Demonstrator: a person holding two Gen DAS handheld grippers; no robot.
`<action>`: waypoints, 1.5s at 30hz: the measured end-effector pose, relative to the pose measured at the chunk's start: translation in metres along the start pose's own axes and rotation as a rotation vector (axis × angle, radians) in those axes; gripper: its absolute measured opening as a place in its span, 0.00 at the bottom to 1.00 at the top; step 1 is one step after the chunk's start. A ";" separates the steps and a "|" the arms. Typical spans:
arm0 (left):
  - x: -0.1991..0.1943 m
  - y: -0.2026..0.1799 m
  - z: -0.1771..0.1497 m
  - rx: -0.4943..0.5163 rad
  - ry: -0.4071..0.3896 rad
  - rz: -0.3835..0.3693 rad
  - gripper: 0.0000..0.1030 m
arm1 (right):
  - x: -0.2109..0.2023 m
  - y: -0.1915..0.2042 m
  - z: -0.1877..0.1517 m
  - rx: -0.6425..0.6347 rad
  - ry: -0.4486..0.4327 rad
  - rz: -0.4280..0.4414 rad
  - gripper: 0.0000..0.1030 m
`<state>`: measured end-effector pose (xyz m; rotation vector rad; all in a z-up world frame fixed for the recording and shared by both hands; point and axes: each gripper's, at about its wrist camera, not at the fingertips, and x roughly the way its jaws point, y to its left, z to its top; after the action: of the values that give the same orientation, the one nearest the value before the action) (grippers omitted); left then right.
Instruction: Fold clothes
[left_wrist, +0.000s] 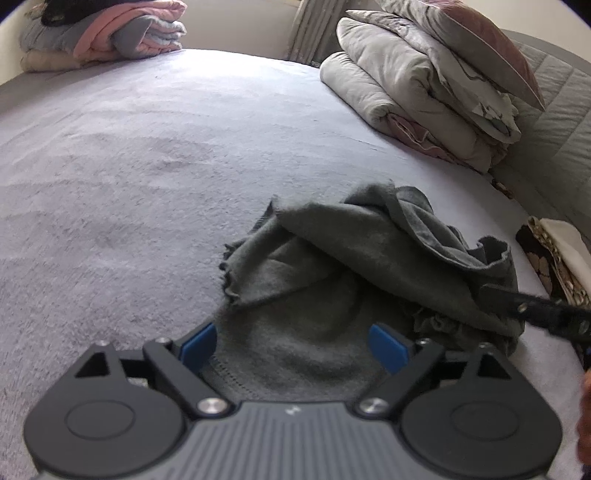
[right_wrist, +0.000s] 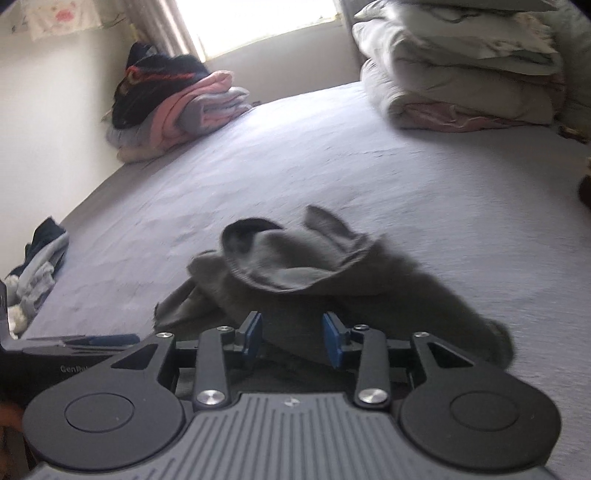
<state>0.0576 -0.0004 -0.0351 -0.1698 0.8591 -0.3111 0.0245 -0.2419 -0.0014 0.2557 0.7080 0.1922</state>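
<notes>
1. Left gripper (left_wrist: 293, 345) spread wide above the near hem of the grey garment (left_wrist: 354, 258), pads clear of the cloth.
2. Right gripper (right_wrist: 293, 338) part-open, nothing pinched, cloth just beyond.
3. Lay crumpled on the near bedsheet (left_wrist: 129, 166).
4. Far left, folded clothes (right_wrist: 177, 107); far right, stacked duvets (left_wrist: 413, 88).

Window glare, motion blur, fisheye warp

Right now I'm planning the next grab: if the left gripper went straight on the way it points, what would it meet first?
Most likely the crumpled grey garment: the left gripper stands open with that cloth directly ahead between its fingers, bed sheet beyond. Exact depth is unclear.
</notes>
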 end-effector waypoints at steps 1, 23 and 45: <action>0.000 0.002 0.001 -0.008 0.002 -0.001 0.89 | 0.004 0.004 0.000 -0.005 0.007 0.004 0.38; -0.007 0.019 0.008 -0.095 0.004 -0.022 0.89 | 0.056 0.056 -0.018 -0.293 0.034 -0.096 0.37; 0.019 0.017 -0.001 -0.012 0.003 0.073 0.84 | -0.010 -0.005 -0.007 -0.107 -0.049 -0.106 0.31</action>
<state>0.0714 0.0092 -0.0540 -0.1490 0.8681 -0.2373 0.0127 -0.2478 -0.0022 0.1202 0.6588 0.1218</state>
